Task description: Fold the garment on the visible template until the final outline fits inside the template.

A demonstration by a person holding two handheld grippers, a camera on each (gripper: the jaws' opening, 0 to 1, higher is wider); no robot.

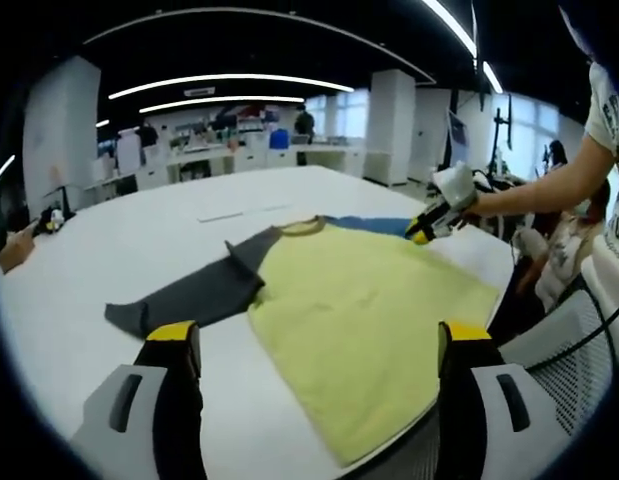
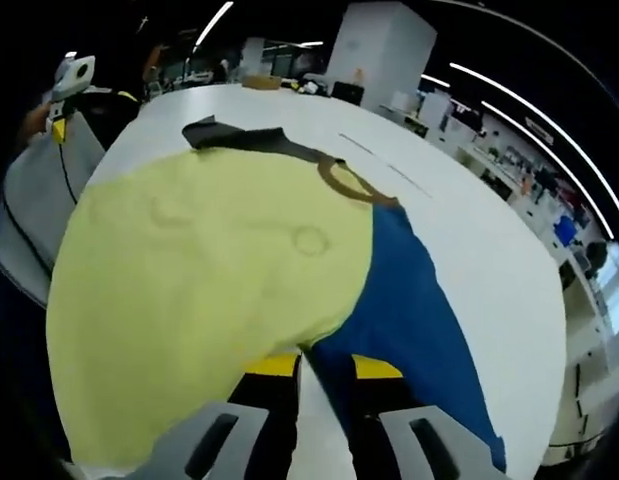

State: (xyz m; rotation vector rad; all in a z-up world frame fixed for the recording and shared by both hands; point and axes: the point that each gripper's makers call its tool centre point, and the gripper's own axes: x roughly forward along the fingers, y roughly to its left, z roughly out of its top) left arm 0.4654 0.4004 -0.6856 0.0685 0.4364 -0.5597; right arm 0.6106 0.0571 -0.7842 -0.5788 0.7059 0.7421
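Note:
A T-shirt lies flat on the white table (image 1: 109, 250), with a yellow body (image 1: 359, 310), a grey sleeve (image 1: 189, 295) and a blue sleeve (image 1: 384, 226). My left gripper (image 1: 319, 335) hovers open at the near table edge, its jaws wide apart over the shirt's hem area, holding nothing. My right gripper (image 1: 421, 232), held by a person's hand, sits at the blue sleeve. In the right gripper view its jaws (image 2: 324, 365) are close together with the blue sleeve (image 2: 409, 310) pinched between them, beside the yellow body (image 2: 199, 270). The brown collar (image 2: 349, 185) lies flat.
Faint straight lines (image 1: 234, 213) mark the table beyond the collar. A mesh chair (image 1: 579, 370) stands by the table's right edge, next to the person. Desks and office equipment fill the room behind the table.

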